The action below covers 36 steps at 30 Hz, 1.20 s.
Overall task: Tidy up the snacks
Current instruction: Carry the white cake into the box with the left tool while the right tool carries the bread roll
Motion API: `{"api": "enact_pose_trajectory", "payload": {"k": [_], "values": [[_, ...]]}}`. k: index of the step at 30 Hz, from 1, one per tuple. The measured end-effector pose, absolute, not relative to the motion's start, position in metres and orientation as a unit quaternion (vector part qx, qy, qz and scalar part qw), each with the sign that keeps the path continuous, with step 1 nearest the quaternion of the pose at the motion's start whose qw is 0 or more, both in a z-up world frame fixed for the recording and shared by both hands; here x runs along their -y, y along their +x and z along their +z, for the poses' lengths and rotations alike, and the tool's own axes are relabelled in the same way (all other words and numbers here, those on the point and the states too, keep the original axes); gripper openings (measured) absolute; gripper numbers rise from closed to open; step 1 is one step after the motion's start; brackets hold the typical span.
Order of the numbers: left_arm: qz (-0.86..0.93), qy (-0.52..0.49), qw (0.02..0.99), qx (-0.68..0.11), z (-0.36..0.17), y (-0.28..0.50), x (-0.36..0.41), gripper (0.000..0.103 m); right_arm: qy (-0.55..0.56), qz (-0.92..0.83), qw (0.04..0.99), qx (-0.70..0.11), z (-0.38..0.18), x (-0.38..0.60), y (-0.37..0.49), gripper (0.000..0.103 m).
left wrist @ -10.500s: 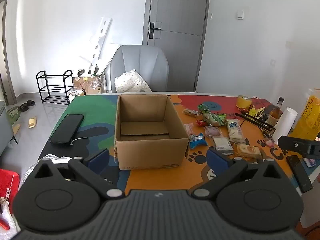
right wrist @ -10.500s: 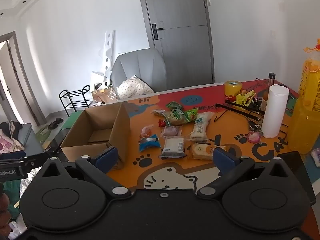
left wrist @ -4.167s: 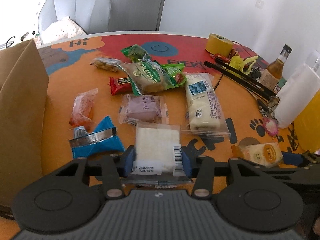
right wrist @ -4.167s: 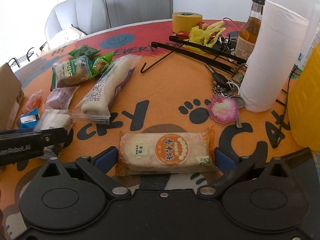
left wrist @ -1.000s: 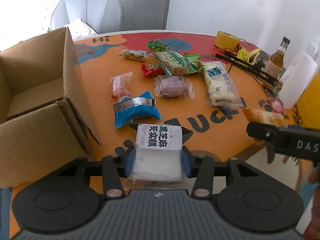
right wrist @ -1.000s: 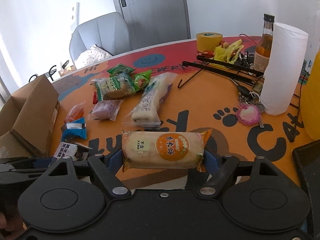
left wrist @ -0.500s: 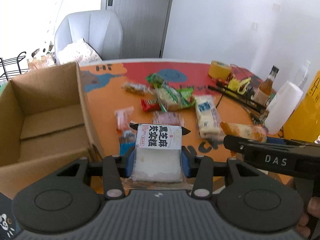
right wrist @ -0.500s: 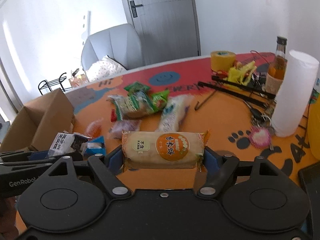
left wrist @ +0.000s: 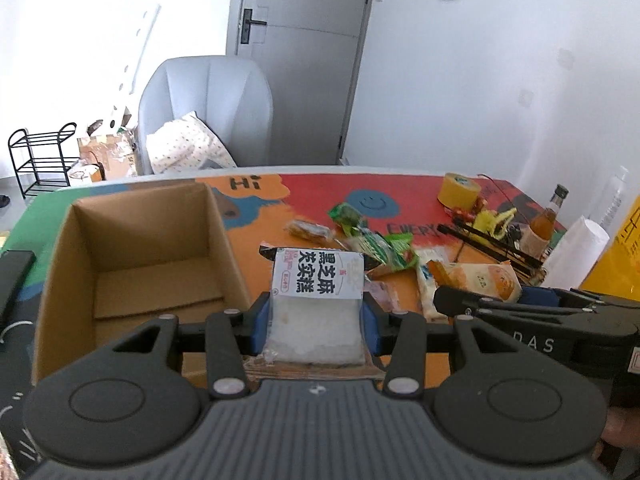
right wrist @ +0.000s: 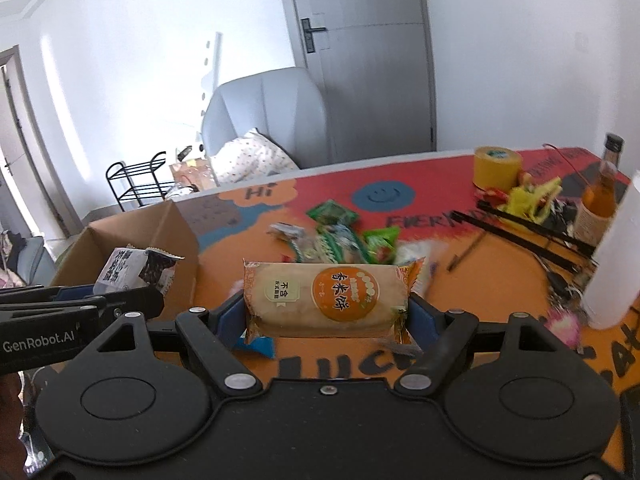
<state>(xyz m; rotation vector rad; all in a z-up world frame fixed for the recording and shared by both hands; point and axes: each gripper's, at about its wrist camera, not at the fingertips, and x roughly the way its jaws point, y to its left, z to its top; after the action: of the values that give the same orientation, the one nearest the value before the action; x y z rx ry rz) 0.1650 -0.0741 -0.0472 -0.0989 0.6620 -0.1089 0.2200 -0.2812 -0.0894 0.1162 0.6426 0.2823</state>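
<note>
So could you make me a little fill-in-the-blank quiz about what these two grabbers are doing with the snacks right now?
1. The left gripper is shut on a white snack packet with ____ lettering on its label.
2. The right gripper is shut on a packet with a round ____ label.
3. The cardboard box is open at the top and has ____ snacks inside.
4. The yellow tape roll stands on the ____ part of the table.

Missing words: black; orange; no; red
</note>
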Motion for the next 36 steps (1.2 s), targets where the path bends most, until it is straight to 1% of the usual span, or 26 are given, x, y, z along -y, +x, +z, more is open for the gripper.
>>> {"api": "enact_pose_trajectory", "payload": {"k": [19, 36], "values": [[0.010, -0.076, 0.948, -0.308, -0.036, 0.179, 0.003, 0.045, 0.035, 0.202, 0.930, -0.306, -0.073, 0.214, 0.241, 0.078], [0.060, -0.106, 0.936, -0.331, -0.059, 0.224, -0.059, 0.045, 0.020, 0.236, 0.921, -0.310, -0.071, 0.156, 0.275, 0.078]]}}
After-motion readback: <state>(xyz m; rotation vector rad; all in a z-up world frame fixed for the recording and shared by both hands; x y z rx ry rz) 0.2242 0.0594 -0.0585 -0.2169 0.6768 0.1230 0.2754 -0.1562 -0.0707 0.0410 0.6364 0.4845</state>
